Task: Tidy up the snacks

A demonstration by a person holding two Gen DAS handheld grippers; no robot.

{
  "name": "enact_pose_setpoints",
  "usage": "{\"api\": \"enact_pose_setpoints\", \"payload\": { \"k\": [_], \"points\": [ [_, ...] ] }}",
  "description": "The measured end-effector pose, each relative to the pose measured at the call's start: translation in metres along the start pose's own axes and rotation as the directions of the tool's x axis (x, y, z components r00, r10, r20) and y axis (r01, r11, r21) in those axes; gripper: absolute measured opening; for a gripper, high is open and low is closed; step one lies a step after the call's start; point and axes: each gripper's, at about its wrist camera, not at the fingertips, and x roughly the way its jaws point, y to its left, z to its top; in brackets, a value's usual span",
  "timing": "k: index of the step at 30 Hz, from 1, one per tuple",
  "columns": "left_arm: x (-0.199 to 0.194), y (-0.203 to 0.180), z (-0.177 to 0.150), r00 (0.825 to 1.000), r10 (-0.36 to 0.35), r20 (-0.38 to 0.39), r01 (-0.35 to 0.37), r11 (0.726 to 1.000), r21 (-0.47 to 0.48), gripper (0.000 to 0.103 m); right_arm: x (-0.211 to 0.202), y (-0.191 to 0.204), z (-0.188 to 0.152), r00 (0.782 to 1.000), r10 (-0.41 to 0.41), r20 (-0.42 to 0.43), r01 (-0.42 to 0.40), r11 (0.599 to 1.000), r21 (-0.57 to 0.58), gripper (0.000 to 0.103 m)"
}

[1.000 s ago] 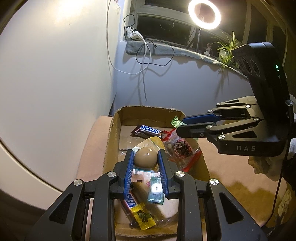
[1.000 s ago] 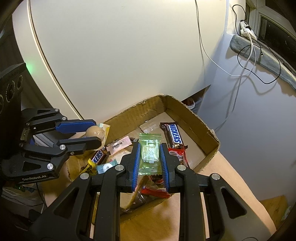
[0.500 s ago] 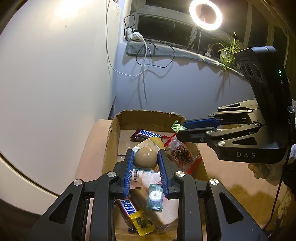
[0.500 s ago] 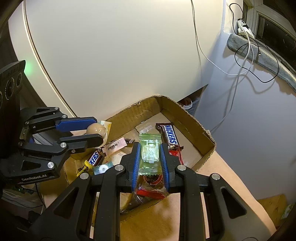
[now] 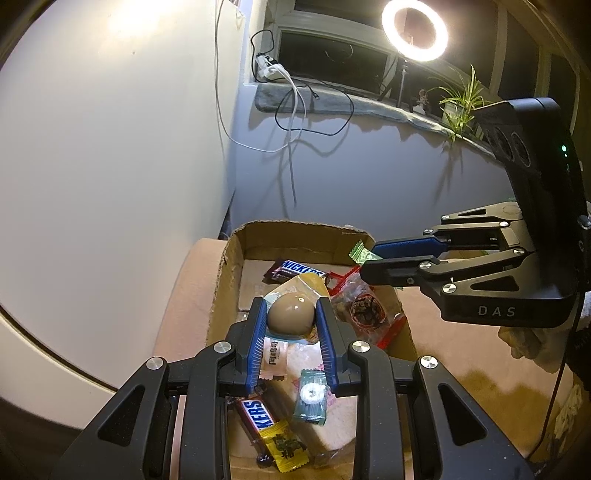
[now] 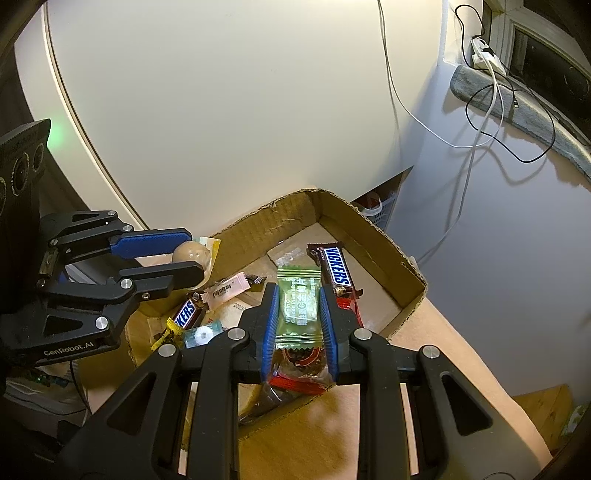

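Observation:
My left gripper (image 5: pixel 290 308) is shut on a wrapped tan egg-shaped snack (image 5: pixel 290 313), held above a shallow cardboard box (image 5: pixel 236 273). It also shows in the right wrist view (image 6: pixel 184 254) with the egg (image 6: pixel 192 253). My right gripper (image 6: pixel 298 295) is shut on a green candy packet (image 6: pixel 298 306) over the box's right side; it appears in the left wrist view (image 5: pixel 369 260) with the packet's end (image 5: pixel 360 254) sticking out. In the box lie a Snickers bar (image 5: pixel 293 269), a second Snickers (image 5: pixel 256 415), a red-edged clear bag (image 5: pixel 364 310), a pink sachet (image 6: pixel 225 291) and a teal packet (image 5: pixel 312 397).
The box (image 6: pixel 369 236) sits on a tan surface (image 6: pixel 443 369) against a white wall (image 5: pixel 110 147). A windowsill with cables (image 5: pixel 295 96), a plant (image 5: pixel 461 99) and a ring light (image 5: pixel 414 29) lie beyond. A yellow candy (image 5: pixel 284 448) lies at the box's near end.
Both grippers have risen a little above the box, each still holding its snack. The box's contents look smaller and lower in both views.

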Motion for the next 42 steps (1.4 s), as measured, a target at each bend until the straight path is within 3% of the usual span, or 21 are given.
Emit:
{"api": "enact_pose_setpoints", "payload": {
  "k": [3,7,16,30,33,42],
  "points": [
    [0.0,0.001,0.0,1.0,0.003,-0.002,-0.003,1.0,-0.002,0.026,0.001,0.002,0.0,1.0,-0.005,0.0,0.005,1.0,-0.003,0.027],
    [0.0,0.003,0.0,1.0,0.009,-0.002,-0.009,1.0,-0.005,0.032,-0.001,0.004,0.001,1.0,-0.021,0.01,0.021,1.0,-0.013,0.058],
    [-0.009,0.001,-0.001,1.0,0.024,0.012,-0.024,1.0,-0.005,0.049,-0.013,0.002,-0.001,0.998,-0.05,0.036,0.05,0.999,-0.003,0.083],
    [-0.041,-0.014,-0.013,0.994,0.088,0.064,-0.088,0.996,-0.011,0.066,-0.049,0.013,-0.023,0.992,-0.068,0.107,0.065,0.997,0.033,0.088],
    [-0.054,-0.02,-0.02,0.991,0.097,0.091,-0.096,0.995,-0.016,0.069,-0.062,0.021,-0.035,0.986,-0.089,0.139,0.086,0.996,0.03,0.094],
    [-0.082,-0.036,-0.047,0.981,0.138,0.138,-0.136,0.99,-0.027,0.08,-0.094,0.046,-0.077,0.963,-0.168,0.211,0.168,0.986,0.015,0.096]
  ]
}}
